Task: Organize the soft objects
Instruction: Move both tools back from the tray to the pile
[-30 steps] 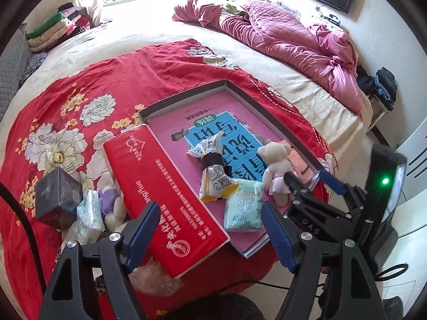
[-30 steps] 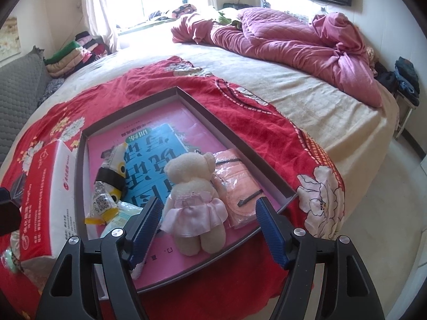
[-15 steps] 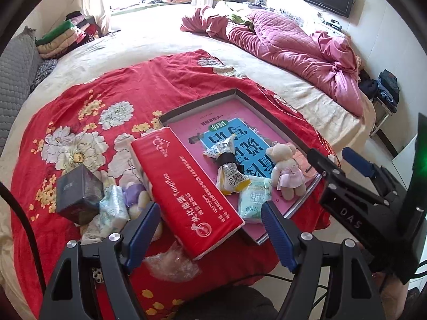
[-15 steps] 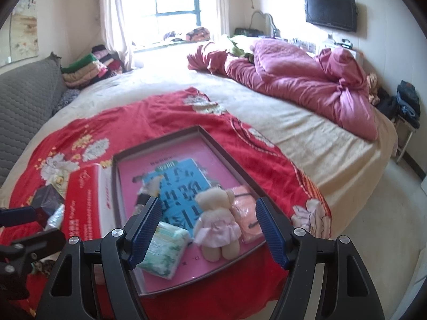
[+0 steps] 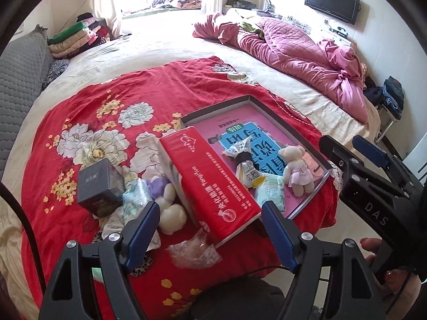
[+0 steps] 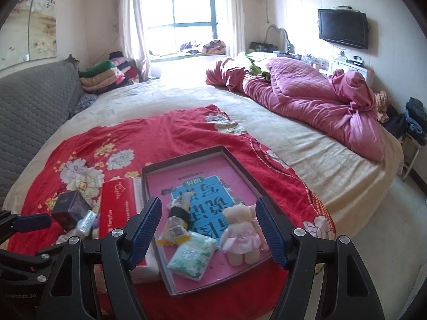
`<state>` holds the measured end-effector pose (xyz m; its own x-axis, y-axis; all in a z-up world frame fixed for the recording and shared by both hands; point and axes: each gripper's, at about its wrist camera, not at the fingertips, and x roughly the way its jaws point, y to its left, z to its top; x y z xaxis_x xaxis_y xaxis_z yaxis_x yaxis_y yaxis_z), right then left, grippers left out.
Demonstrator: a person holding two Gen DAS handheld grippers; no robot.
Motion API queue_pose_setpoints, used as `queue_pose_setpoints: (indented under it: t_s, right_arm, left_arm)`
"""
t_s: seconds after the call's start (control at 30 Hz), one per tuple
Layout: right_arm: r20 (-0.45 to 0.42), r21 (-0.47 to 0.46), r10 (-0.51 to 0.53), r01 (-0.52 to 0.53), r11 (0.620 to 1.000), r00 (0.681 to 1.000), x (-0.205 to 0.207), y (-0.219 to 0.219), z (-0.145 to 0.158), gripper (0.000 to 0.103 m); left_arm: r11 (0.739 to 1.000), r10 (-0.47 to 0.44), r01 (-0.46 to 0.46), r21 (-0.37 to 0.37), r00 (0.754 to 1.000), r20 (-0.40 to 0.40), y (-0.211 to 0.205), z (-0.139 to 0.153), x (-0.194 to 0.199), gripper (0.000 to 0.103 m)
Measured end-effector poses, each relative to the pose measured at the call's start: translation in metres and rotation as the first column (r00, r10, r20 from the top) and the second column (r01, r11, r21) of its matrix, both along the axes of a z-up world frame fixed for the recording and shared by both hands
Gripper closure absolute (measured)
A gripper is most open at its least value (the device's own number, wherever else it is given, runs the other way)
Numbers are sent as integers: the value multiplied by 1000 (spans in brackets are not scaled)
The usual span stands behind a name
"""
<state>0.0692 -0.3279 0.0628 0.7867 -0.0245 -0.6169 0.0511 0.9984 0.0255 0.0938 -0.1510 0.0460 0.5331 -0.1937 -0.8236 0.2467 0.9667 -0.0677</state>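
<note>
A dark-rimmed tray (image 6: 184, 285) with a pink and blue book inside lies on the red flowered cloth (image 6: 170, 125). In it lie a small teddy bear in a pink dress (image 6: 240, 233), a green tissue pack (image 6: 190, 256) and a snack packet (image 6: 176, 222). The bear also shows in the left wrist view (image 5: 296, 170). A red tissue box (image 5: 210, 184) lies left of the tray. Beside it are a purple-and-cream plush (image 5: 166, 200) and a dark box (image 5: 97, 186). My left gripper (image 5: 210, 229) is open and empty, above the near end of the red box. My right gripper (image 6: 208, 229) is open and empty, held back above the tray.
A crumpled clear plastic bag (image 5: 194, 250) lies at the cloth's near edge. A pink quilt (image 6: 307, 98) is heaped at the far right of the bed. Folded clothes (image 6: 106, 76) are stacked by the window. A grey padded headboard (image 6: 29, 106) runs along the left.
Both grippers have pulled back and up from the bed, so the tray and toys look smaller. The right gripper drew away from the bear, which stays in the tray.
</note>
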Motion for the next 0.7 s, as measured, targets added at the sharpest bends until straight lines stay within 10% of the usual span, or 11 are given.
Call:
queue_pose_setpoints:
  t_s: [0.7]
  right_arm:
    - [11,-83,96,-95,992,995,-15,54,16,29]
  left_arm:
    - [996,89,-89,-3,996,23,56,7,-23,25]
